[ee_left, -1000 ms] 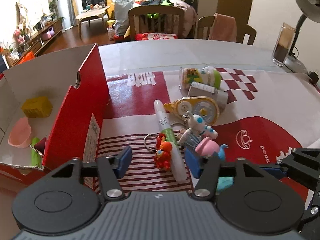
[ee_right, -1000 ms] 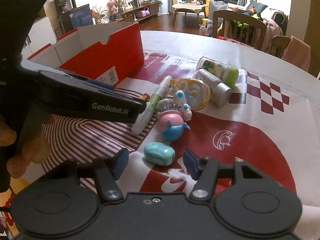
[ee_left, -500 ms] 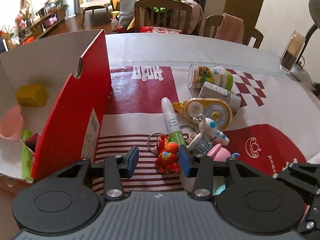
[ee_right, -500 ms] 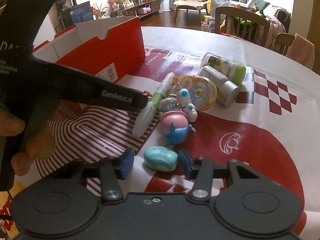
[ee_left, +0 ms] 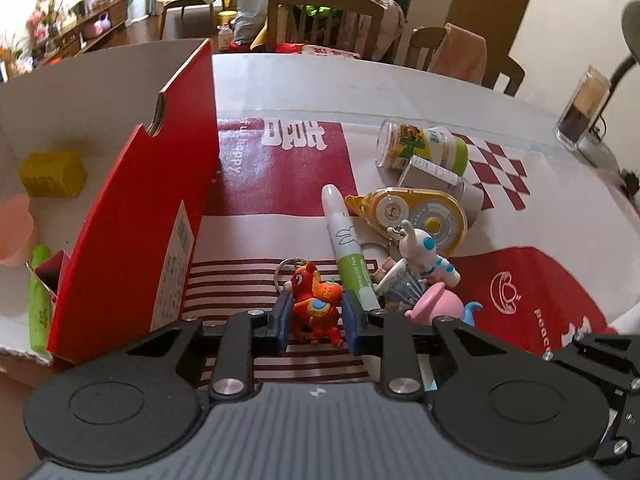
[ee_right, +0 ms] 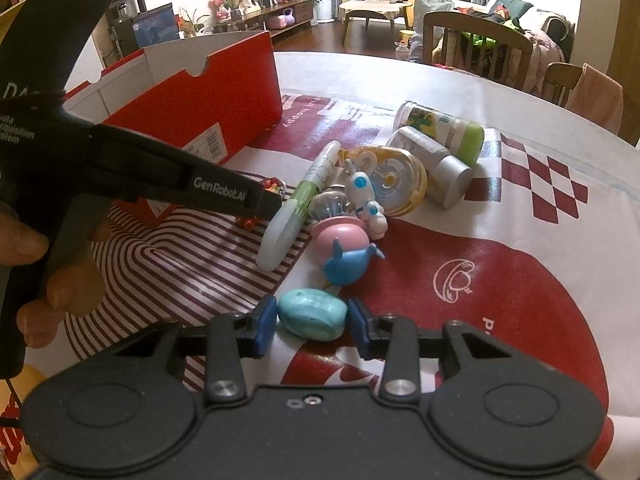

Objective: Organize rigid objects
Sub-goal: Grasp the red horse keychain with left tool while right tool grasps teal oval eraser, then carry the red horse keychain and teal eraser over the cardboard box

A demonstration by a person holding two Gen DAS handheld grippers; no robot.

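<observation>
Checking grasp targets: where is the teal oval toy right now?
In the right wrist view the teal toy lies on the mat at bottom centre, between the right claw's blue pads, just below the blue whale.

Home, dining chairs [ee_left: 324, 20], sofa [ee_right: 524, 12]

Left gripper [ee_left: 314, 316] low over striped part of tablecloth [ee_left: 280, 200], jaws just closing, blue pads touching both sides of red-orange keychain figure [ee_left: 316, 306]. Keyring [ee_left: 286, 270] just beyond figure. Green-and-white pen [ee_left: 348, 246] just right of figure, lying lengthwise. Yellow correction tape dispenser [ee_left: 416, 214] right of pen; white-blue robot keychain [ee_left: 424, 256] in front of dispenser. Pink pot toy [ee_left: 438, 306] right of figure, beside gripper's right pad. Two bottles [ee_left: 424, 150] beyond dispenser. Red shoebox [ee_left: 132, 216] left of figure, open; inside: yellow block [ee_left: 52, 174], pink cup [ee_left: 14, 228], green stick [ee_left: 38, 300].
</observation>
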